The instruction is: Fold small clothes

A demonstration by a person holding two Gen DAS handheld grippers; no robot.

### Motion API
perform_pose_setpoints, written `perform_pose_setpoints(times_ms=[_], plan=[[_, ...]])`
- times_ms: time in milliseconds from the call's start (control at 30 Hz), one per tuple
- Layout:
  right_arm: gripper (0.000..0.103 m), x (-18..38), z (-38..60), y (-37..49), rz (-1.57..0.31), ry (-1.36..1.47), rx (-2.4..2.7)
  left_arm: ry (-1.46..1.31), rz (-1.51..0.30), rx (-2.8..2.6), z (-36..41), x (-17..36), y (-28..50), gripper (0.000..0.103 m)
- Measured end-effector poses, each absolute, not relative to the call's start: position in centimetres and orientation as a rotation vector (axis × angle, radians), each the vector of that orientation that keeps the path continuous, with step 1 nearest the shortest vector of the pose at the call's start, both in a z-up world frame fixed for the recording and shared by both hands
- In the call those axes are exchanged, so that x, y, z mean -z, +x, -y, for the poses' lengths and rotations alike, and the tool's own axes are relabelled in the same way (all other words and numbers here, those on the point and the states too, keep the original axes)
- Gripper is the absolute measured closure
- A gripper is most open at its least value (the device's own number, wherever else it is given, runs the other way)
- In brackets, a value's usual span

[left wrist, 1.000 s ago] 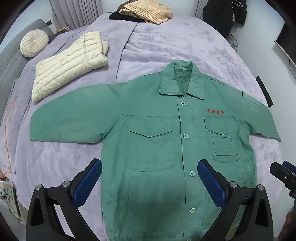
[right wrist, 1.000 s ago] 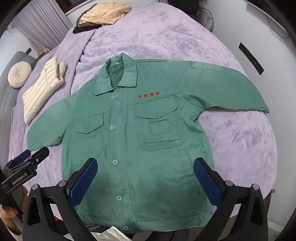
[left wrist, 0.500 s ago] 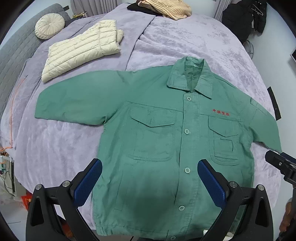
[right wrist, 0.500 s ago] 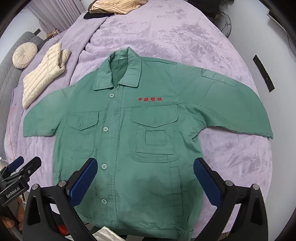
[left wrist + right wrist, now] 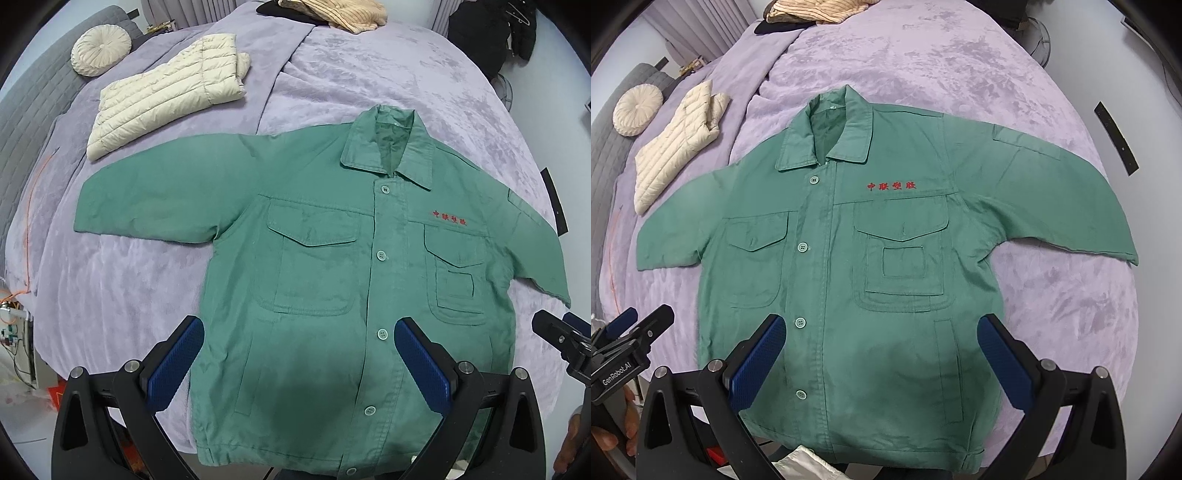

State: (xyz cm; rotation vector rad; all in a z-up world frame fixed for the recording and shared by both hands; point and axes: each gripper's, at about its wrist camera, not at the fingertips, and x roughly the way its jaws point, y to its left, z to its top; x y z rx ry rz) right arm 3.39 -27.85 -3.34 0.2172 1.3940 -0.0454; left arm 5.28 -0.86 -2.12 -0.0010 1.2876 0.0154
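Across the bed (image 5: 369,74), on a lavender plush cover with a crushed, mottled nap, a green work jacket (image 5: 332,288) is lying flat, front up, buttoned down the middle, both sleeves spreading outward. Cloth is looking like a sturdy woven cotton; flapped chest pockets on each side, pale green round buttons, a pointed collar standing open, red embroidered characters (image 5: 892,185) sitting above one chest pocket.

Left gripper (image 5: 295,354) is hovering above the jacket's lower half, its blue ribbed pads (image 5: 173,363) standing wide apart, gripping nothing. Right gripper (image 5: 882,350) is hovering likewise over the hem area, pads (image 5: 1004,365) spread, nothing between them. Each gripper is showing at the edge of the other's view, beside the bed.

Beyond the jacket's sleeve, a cream quilted puffer jacket (image 5: 166,96) is lying folded, well apart from the green one. A round pleated cushion (image 5: 100,50) is resting on the grey quilted headboard (image 5: 22,118). At the far end, a tan ribbed knit (image 5: 332,13) is sitting on something dark. An orange cable (image 5: 31,206) is trailing down the bed's side. White fabric (image 5: 801,463) is peeking below the hem in the right wrist view.
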Motion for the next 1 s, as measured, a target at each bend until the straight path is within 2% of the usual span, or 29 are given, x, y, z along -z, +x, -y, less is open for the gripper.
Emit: perform_pose_setpoints(times_ms=[1000], plan=[[0.0, 3.63, 27.85, 3.24, -1.399, 0.222, 0.072, 0.027, -1.294, -0.012, 0.72, 2.52, 5.24, 0.0]])
